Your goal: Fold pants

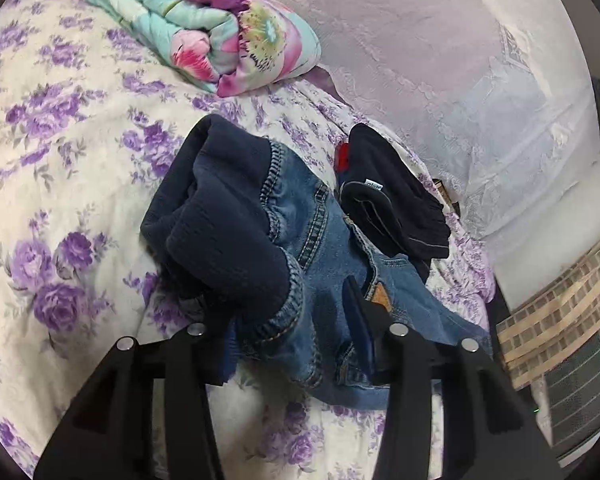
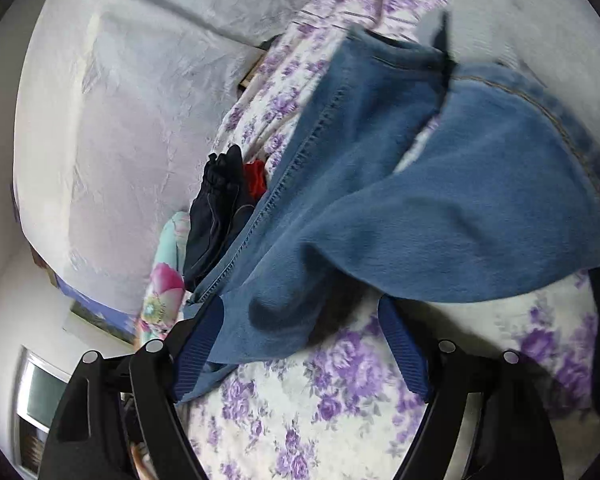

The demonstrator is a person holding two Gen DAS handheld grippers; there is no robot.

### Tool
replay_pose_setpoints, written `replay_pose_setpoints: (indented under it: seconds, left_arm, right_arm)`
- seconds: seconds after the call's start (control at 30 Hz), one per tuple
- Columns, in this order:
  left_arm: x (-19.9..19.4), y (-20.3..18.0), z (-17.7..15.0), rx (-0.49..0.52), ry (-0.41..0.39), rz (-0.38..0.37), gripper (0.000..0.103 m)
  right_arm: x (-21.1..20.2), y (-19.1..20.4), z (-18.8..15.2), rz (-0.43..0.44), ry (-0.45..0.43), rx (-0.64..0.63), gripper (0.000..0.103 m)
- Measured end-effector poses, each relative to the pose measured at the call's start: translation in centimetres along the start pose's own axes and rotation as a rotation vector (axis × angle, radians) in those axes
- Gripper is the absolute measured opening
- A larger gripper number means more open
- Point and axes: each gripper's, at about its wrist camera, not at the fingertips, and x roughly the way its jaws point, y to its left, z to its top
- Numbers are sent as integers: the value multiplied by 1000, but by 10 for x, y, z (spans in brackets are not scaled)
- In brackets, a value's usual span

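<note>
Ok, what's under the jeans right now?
The floral bedsheet shows all around the jeans. A dark garment lies at their far edge. Anything directly beneath the denim is covered.

The jeans [image 1: 320, 248] lie on the bed [image 1: 60, 184], just ahead of the left tool [image 1: 296, 344], whose fingers straddle their waistband; a folded dark garment [image 1: 396, 208] sits at two o'clock from them, touching their far edge; a rolled quilt [image 1: 220, 28] rests well behind at eleven o'clock; in the right wrist view, a jeans leg [image 2: 420, 200] drapes at twelve o'clock over the right tool [image 2: 300, 344]; the dark garment lies beyond it at ten o'clock.
</note>
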Motion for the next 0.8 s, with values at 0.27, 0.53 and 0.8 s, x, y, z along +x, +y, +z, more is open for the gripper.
replay_pose_setpoints:
  seconds: [0.27,0.53,0.8]
  left_arm:
    - [-6,-18,1,131,-31,47,16]
    - [-87,-11,5,16,58,-167,15]
    - [-140,40,-90,37,210,-76,15]
  right_arm:
    - [1,36,10,-59,-46,-152,17]
    - [-87,69,6,122,-18,-120,14]
    - [-141,-23,-96,-6,134,-67,14]
